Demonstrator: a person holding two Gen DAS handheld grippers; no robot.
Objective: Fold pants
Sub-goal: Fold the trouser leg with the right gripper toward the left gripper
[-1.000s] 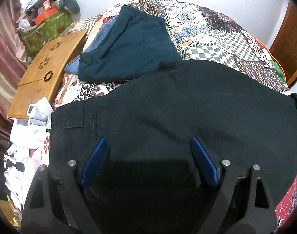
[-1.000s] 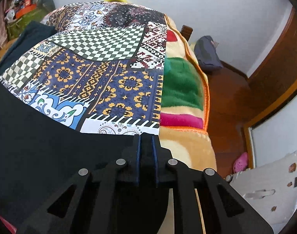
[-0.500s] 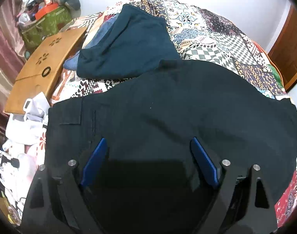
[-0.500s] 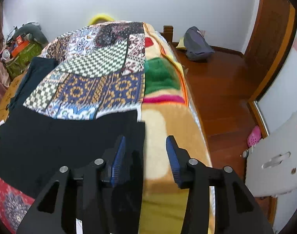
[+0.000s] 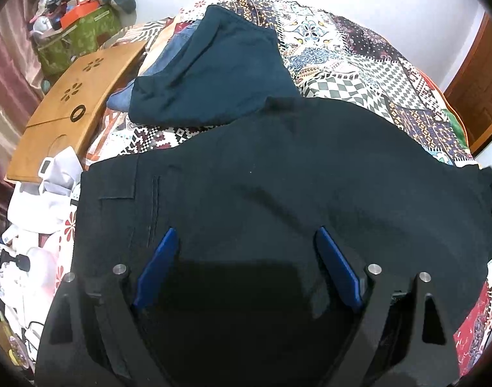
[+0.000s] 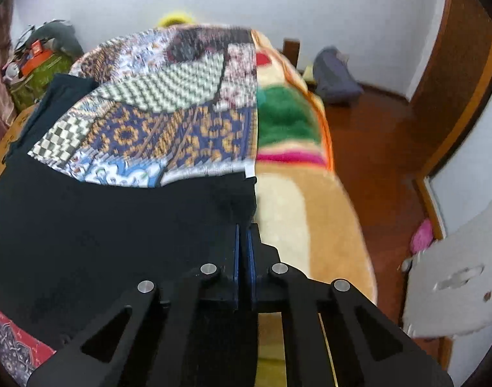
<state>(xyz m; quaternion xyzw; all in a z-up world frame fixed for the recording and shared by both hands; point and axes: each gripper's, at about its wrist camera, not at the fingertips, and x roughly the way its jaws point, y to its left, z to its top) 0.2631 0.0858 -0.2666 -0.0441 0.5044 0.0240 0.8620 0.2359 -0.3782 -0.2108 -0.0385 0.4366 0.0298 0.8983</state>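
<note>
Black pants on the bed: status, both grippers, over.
Left gripper open over black pants, nothing pinched. Right gripper just closed, shut on pants' leg end. Dark blue garment lies beyond, touching the far edge.

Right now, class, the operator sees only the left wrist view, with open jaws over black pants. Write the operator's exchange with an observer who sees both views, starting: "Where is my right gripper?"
Observer: The right gripper is at the black pants' far corner. Its jaws have just closed, and the corner cloth bunches up at the tips, apparently pinched.
Operator: What lies beyond that corner?
Observer: A beige blanket starts there, where the patchwork cover ends.
Operator: Anything on the floor on that side?
Observer: A grey bag sits on the wooden floor against the wall.
</note>
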